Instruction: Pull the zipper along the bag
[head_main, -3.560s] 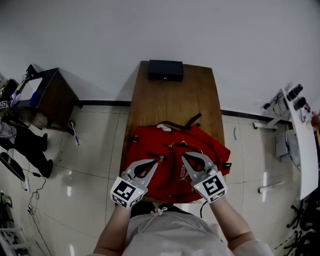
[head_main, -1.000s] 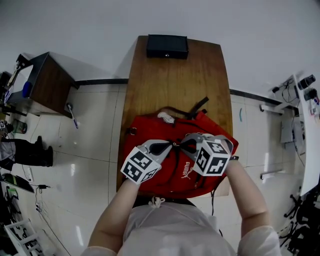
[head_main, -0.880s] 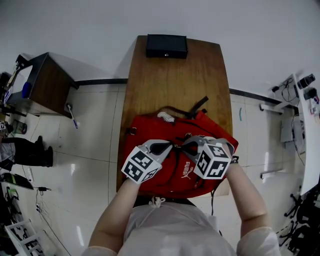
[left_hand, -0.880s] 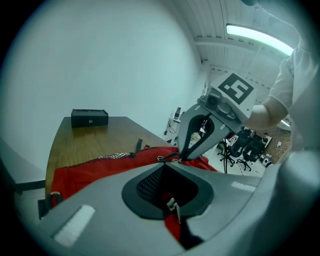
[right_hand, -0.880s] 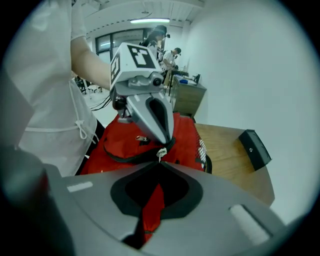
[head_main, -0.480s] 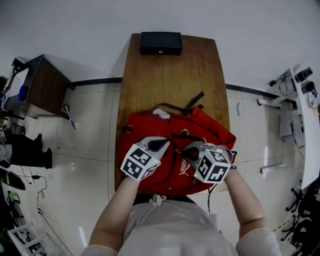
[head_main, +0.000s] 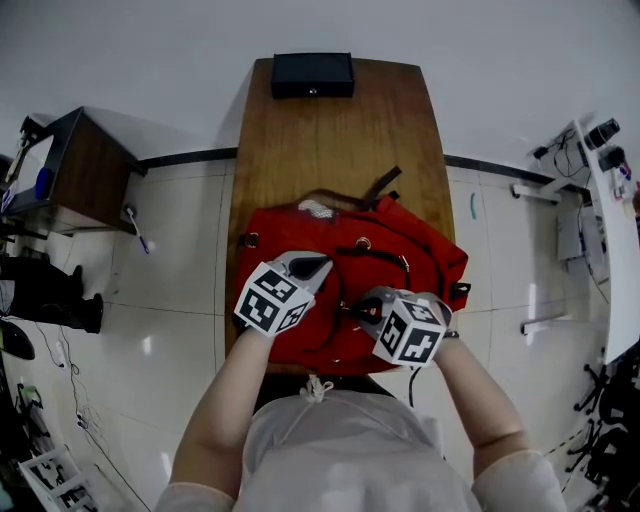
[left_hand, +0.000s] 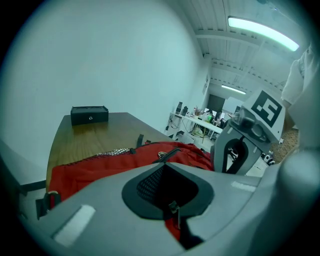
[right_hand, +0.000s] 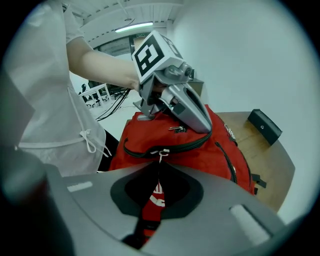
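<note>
Gripping red backpack (head_main: 410, 265) with 2 grippers.
Pinching red zipper pull strap (right_hand: 152, 202) tight in right gripper (head_main: 358, 308), nearest; clamping red fabric in left gripper (head_main: 322, 263), just beyond; farther off, wooden table (head_main: 330, 140) and black box (head_main: 312, 75).

Wooden table (head_main: 335, 140), tiled floor (head_main: 180, 270), white wall (head_main: 470, 40)

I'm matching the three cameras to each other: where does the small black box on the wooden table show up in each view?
Head view: black box at top centre, beyond the red backpack.
Left gripper view: left of centre, behind the backpack.
Right gripper view: far right, mid-height.
Shared landmark: the red backpack, nearer than the box everywhere.
</note>
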